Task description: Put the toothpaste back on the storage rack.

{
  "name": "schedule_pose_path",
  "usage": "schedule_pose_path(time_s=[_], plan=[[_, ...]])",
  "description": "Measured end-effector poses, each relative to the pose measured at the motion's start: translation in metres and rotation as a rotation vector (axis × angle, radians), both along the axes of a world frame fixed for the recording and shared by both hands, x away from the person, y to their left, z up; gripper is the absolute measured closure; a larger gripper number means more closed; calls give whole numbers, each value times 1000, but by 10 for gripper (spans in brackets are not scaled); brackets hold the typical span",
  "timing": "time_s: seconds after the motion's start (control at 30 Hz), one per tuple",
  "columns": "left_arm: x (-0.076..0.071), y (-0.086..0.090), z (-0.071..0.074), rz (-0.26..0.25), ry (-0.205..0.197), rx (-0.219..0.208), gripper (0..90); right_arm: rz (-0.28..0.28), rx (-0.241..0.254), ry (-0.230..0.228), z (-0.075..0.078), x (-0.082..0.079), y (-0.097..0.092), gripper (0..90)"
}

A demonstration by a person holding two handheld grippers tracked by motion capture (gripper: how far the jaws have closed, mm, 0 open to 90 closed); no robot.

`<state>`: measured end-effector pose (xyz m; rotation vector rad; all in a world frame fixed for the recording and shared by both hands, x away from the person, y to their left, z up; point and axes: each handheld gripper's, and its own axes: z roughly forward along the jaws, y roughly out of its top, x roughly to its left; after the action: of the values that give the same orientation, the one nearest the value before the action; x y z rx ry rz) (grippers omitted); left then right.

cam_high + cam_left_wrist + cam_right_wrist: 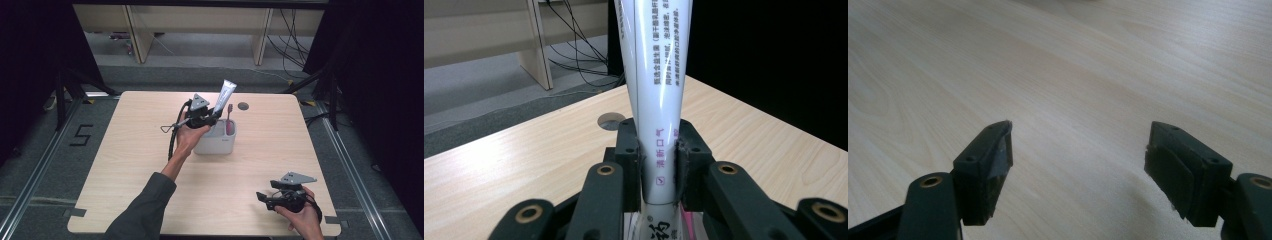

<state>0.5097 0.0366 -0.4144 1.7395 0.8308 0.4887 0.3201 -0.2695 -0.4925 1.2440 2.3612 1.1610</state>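
Note:
A white toothpaste tube (225, 95) stands upright over the left part of a grey holder (215, 140) in the middle of the table. My left gripper (212, 119) is shut on the tube's lower part. In the left gripper view the two pads (630, 150) press on the tube (655, 90) from both sides, and its printed side faces the camera. A pink toothbrush (229, 121) stands in the holder's right part. My right gripper (261, 198) rests near the table's front right edge, its jaws wide apart over bare wood (1078, 145).
A small round grommet (243, 106) sits in the tabletop behind the holder. Beyond the table's far edge are wooden furniture legs and loose cables on the floor. Dark curtains hang at both sides.

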Motion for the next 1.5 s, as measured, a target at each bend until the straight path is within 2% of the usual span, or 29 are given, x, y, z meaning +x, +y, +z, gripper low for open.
schedule_pose_path(time_s=[0.07, 0.2, 0.37, 0.5, 0.63, 0.7, 0.73, 0.93, 1.0, 1.07, 1.1, 1.13, 1.17, 1.2, 1.23, 1.27, 1.37, 1.43, 1.5], plan=[[0, 0, -1, 0, 2, 4, 755, 4, -14, -13, 0, 1, -1, 278], [-2, -2, -3, 6, 7, 36, 754, 1, -15, -13, 0, 1, -2, 278], [-5, -2, -7, 10, 16, 54, 754, -2, -12, -15, 0, 1, -2, 278], [-5, 0, -11, 18, 25, 52, 752, 1, -20, -11, 0, 1, -2, 278], [-7, 1, -16, 18, 28, 80, 749, 8, -6, -3, -1, 1, -1, 278], [-7, 2, -17, 19, 32, 88, 748, 0, -22, -11, 0, 1, -2, 278], [-7, 3, -19, 21, 48, 86, 748, 0, -23, -11, 0, 1, -2, 278], [-9, 6, -24, 24, 67, 99, 740, 2, -21, -13, -2, 2, -2, 277], [-11, 6, -24, 16, 58, 99, 716, 0, -21, -8, -1, 1, -2, 277], [-13, 6, -24, 17, 49, 120, 698, 8, -23, -4, -1, 2, -2, 277], [-14, 6, -24, 16, 53, 154, 685, 2, -16, 6, -1, 1, -2, 278], [-15, 5, -25, 19, 43, 153, 685, 2, -16, 6, -1, 1, -2, 278], [-16, 6, -24, 11, 35, 176, 672, 3, -18, 5, -1, 2, -2, 278], [-18, 7, -25, 13, 31, 143, 661, 2, -19, 5, -1, 2, -2, 277], [-19, 7, -24, 21, 24, 125, 673, 3, -19, 4, -1, 2, -2, 278], [-21, 9, -21, 37, 10, 114, 637, 4, -19, 4, -2, 2, -2, 277], [-24, 12, -14, 32, -9, 120, 619, -1, -27, 3, -2, 2, -2, 278], [-25, 15, -12, 29, -12, 124, 617, -13, -9, 14, -2, 0, -1, 277], [-26, 18, -10, 32, -11, 122, 604, -8, -13, 5, -2, 1, -2, 278]])
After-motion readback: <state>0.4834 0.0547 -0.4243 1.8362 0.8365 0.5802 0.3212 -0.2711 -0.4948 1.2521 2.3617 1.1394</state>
